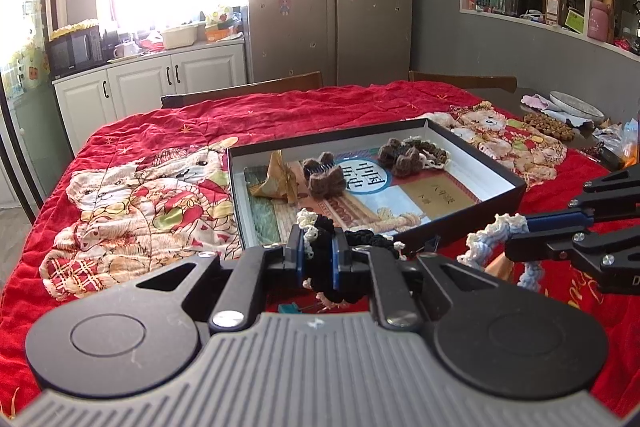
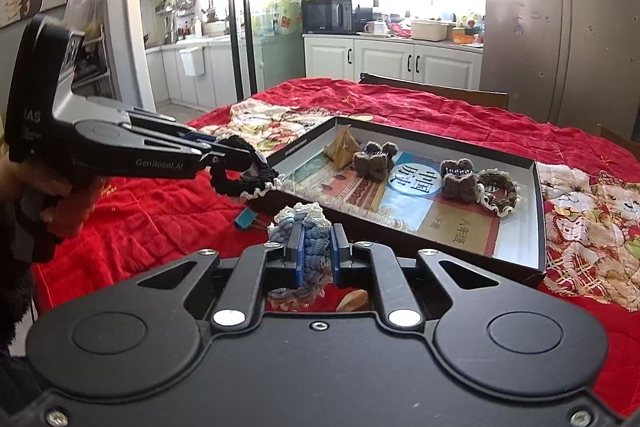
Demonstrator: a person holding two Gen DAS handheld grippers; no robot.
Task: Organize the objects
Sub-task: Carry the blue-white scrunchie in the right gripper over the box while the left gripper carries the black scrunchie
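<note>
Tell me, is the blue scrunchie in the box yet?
No. The right gripper holds the blue scrunchie in front of the box.

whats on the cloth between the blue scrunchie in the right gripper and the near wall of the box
In the right wrist view, a small blue clip lies on the red cloth just left of the blue scrunchie, before the box.

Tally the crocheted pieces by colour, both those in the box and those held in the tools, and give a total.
Brown, in the box: 3, two bow clips and one scrunchie
Black, in the left tool: 1 scrunchie
Blue and cream, in the right tool: 1 scrunchie
Total: 5
</note>
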